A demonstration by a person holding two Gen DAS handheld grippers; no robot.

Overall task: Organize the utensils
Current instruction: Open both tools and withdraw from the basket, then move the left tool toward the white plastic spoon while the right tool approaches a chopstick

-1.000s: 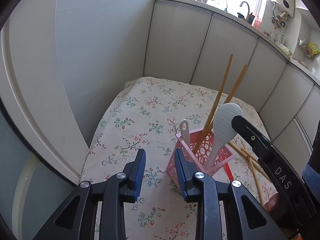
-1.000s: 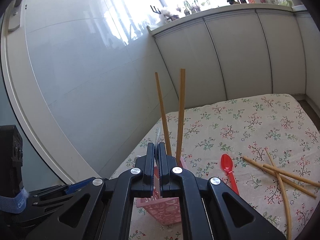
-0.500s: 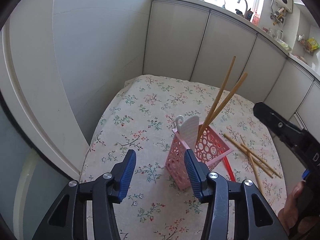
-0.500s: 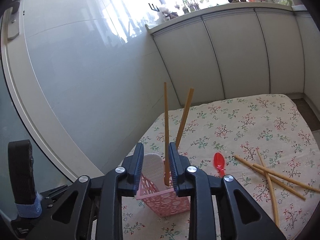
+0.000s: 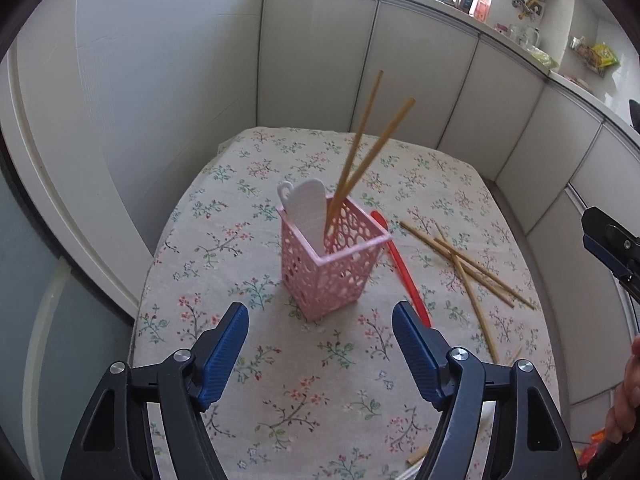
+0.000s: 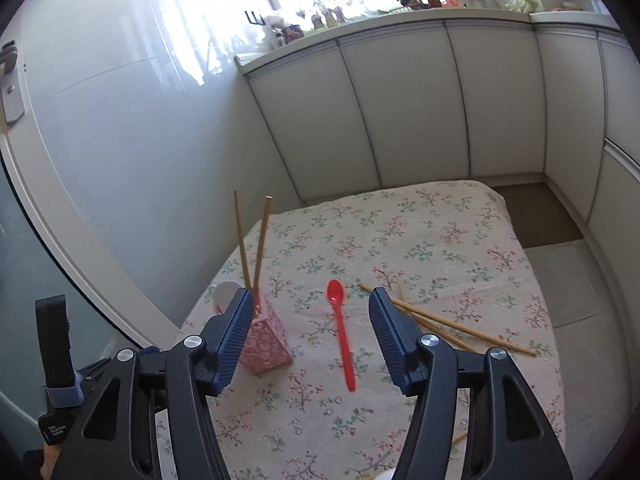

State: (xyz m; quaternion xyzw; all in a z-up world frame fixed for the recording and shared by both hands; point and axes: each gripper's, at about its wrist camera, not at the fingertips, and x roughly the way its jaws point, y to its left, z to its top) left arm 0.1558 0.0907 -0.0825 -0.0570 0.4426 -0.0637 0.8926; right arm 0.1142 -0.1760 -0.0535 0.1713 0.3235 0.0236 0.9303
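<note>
Lying flat, red spoon (image 6: 341,332), bowl pointing away from camera; left tongs (image 5: 318,336), right tongs (image 6: 310,330) both wide, empty.

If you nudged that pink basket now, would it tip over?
Probably easily. The pink basket looks like thin, perforated plastic, so likely light. It is tall and narrows toward its base, and two chopsticks lean out high above its rim, likely making it top-heavy.

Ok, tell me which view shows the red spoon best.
The right wrist view. There the red spoon lies whole on the tablecloth, bowl to handle tip, framed by the open right gripper. In the left wrist view the pink basket covers its middle and the left gripper covers its end.
</note>
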